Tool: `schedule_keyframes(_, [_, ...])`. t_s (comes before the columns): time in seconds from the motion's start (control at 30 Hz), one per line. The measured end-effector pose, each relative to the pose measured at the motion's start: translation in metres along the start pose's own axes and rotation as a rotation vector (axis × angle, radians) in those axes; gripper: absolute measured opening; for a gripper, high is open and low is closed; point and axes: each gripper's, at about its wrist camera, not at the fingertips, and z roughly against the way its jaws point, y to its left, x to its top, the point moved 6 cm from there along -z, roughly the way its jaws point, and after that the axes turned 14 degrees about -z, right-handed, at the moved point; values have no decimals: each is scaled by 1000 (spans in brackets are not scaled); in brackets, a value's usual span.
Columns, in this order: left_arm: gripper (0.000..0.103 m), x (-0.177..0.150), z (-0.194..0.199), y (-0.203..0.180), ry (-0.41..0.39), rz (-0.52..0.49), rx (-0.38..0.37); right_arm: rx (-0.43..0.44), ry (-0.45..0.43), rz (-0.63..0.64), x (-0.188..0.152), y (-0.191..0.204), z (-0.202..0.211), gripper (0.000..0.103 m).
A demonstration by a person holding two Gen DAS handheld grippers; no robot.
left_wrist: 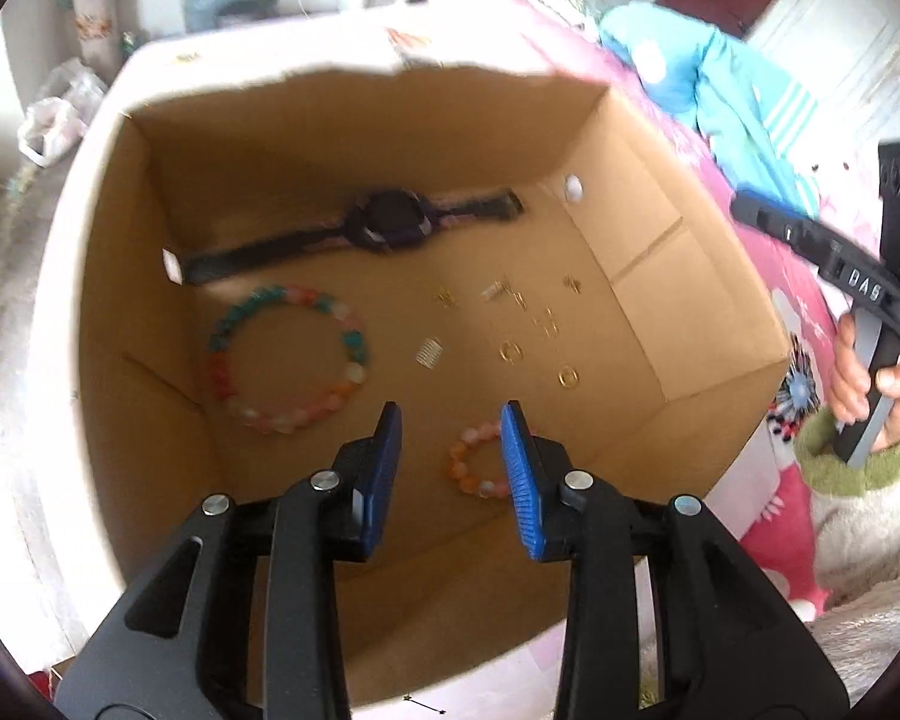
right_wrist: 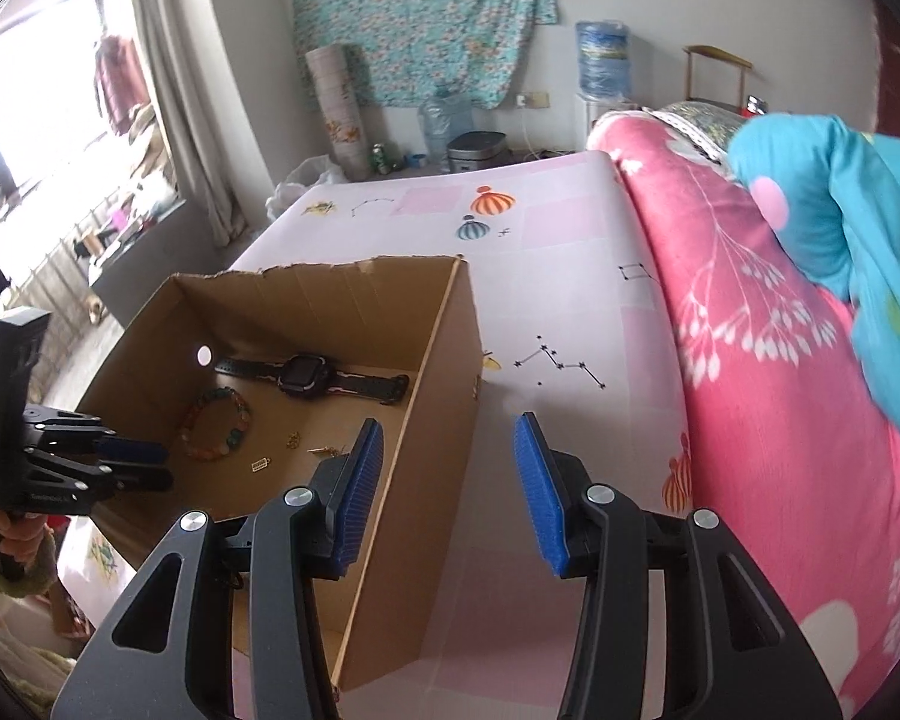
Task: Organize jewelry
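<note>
Down inside the cardboard box (left_wrist: 678, 300), the small bead bracelet (left_wrist: 477, 468) is lying right under the left gripper (left_wrist: 450, 414), jaws apart, empty; the right gripper (right_wrist: 447, 426), also gaping, is hanging outside the box wall.

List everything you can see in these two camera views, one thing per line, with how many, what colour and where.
cardboard box: one, brown, open-topped, on the bed
watch: one, black, flat along the box's far wall
large bead bracelet: one, multicoloured, box floor below the watch
small bead bracelet: one, orange and pink, box floor between the left gripper's fingers in its view
small gold pieces: several, gold, scattered on the box floor
bed sheet: one, pale pink, printed, under the box
quilt: one, pink floral, beside the box
left gripper: black, blue pads, open, over the box
right gripper: black, blue pads, open, empty, at the box's edge
</note>
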Motion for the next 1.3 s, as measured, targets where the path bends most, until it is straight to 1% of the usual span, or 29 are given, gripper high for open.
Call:
schedule_keyframes(0.03, [34, 0, 10, 2, -33, 5, 25, 3, -2, -16, -2, -2, 1, 47])
schedule_keyframes(0.07, [39, 0, 19, 4, -62, 8, 40, 2, -3, -27, -3, -4, 2, 52])
schedule_keyframes(0.1, [44, 0, 28, 5, -89, 13, 57, 3, -7, -51, -6, -6, 4, 55])
schedule_keyframes(0.13, [51, -1, 40, 9, -128, 26, 90, 5, -5, -77, -9, -8, 4, 58])
schedule_keyframes(0.17, [58, -2, 50, 12, -161, 39, 116, 11, 2, -95, -12, -10, 3, 59])
schedule_keyframes(0.2, [62, -4, 58, 15, -188, 51, 134, 22, 13, -120, -16, -11, 2, 59])
schedule_keyframes(0.23, [69, -9, 70, 23, -218, 81, 165, 35, 27, -157, -22, -14, 0, 59])
schedule_keyframes(0.27, [74, -12, 75, 27, -233, 102, 179, 49, 43, -188, -27, -16, -2, 61])
schedule_keyframes(0.3, [76, -18, 82, 36, -257, 141, 188, 62, 57, -209, -30, -17, -3, 61])
schedule_keyframes(0.33, [81, -22, 85, 42, -263, 170, 184, 91, 87, -256, -38, -19, -7, 61])
schedule_keyframes(0.37, [82, -28, 86, 49, -264, 205, 175, 107, 106, -285, -42, -20, -10, 61])
schedule_keyframes(0.43, [82, -41, 80, 64, -247, 293, 135, 155, 169, -362, -55, -20, -19, 61])
schedule_keyframes(0.47, [82, -48, 74, 71, -229, 346, 102, 171, 200, -381, -60, -18, -23, 61])
schedule_keyframes(0.5, [82, -51, 70, 73, -222, 368, 80, 181, 224, -387, -65, -15, -27, 61])
schedule_keyframes(0.53, [82, -56, 62, 76, -210, 402, 38, 186, 243, -386, -69, -12, -29, 61])
schedule_keyframes(0.57, [82, -59, 56, 76, -198, 419, 13, 190, 263, -380, -73, -7, -33, 63])
schedule_keyframes(0.6, [82, -60, 51, 74, -189, 430, -11, 183, 258, -373, -73, -4, -33, 64])
schedule_keyframes(0.63, [82, -60, 46, 71, -189, 435, -48, 171, 259, -359, -74, -1, -34, 65])
schedule_keyframes(0.7, [83, -60, 39, 64, -193, 442, -99, 160, 265, -346, -73, 2, -35, 65])
schedule_keyframes(0.9, [84, -59, 34, 52, -217, 431, -23, 144, 282, -320, -73, 6, -38, 66])
schedule_keyframes(1.0, [84, -62, 37, 46, -213, 397, 10, 133, 278, -313, -73, 5, -35, 66])
schedule_keyframes(1.13, [84, -68, 39, 39, -211, 387, 5, 123, 283, -318, -77, 4, -32, 66])
schedule_keyframes(1.3, [84, -79, 46, 27, -214, 387, -16, 93, 283, -318, -91, -1, -19, 66])
